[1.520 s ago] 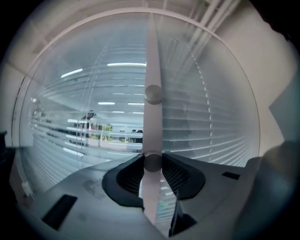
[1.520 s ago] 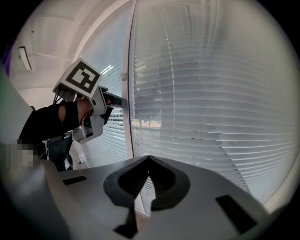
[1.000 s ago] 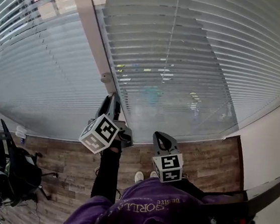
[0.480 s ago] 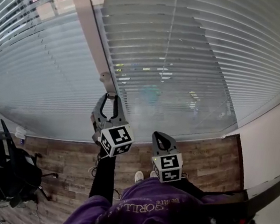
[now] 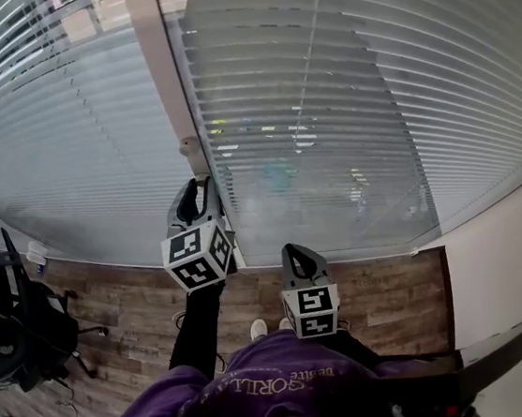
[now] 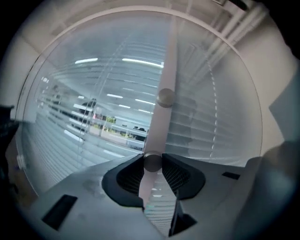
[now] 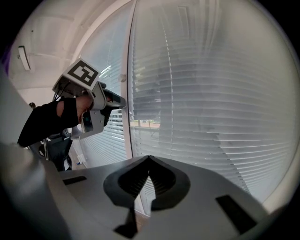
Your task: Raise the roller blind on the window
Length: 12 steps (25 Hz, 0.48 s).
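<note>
- My right gripper point(image 7: 149, 158) fills the bottom of the view. Its jaws are closed tip to tip, with nothing between them.
- Straight ahead I see the blind point(image 7: 211, 108), its horizontal slats hanging down over most of the pane.
- A pale vertical window frame point(image 7: 127, 56) runs up just left of my jaw tips, with a second slatted pane point(image 7: 101, 140) beyond it.
- The left gripper point(image 7: 121, 101) is up at the left with its marker cube on top, and its nose is right at the frame. From here I cannot tell what its tips are on.
- A hand point(image 7: 83, 102) in a black sleeve point(image 7: 44, 122) holds it.
- A ceiling light point(image 7: 22, 57) shows at the far upper left.
</note>
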Available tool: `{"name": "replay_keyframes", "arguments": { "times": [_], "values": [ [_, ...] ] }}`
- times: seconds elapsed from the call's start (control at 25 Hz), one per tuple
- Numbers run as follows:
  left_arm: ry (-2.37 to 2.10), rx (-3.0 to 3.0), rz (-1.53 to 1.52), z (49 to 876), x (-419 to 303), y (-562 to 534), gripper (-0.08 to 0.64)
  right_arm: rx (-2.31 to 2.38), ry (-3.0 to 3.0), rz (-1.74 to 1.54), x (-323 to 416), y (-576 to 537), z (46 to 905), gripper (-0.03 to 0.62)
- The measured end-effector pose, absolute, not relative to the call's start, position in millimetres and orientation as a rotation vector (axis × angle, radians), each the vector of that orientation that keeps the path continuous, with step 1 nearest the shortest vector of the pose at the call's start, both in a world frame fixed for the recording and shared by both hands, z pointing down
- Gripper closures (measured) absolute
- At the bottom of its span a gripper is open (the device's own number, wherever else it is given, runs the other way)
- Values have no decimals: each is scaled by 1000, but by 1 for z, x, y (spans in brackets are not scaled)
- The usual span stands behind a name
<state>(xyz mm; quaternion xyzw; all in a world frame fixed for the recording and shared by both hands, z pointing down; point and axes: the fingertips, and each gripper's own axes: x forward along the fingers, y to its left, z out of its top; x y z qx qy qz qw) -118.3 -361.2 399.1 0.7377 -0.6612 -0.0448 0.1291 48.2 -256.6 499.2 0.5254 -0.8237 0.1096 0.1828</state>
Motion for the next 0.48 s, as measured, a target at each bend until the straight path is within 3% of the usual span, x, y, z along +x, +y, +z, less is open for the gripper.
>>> {"name": "replay_keyframes", "arguments": {
  "times": [0.48],
  "values": [
    [-1422, 1703, -728, 407, -124, -363, 436, 1488, -2329, 307, 53, -259, 499, 595]
  ]
}}
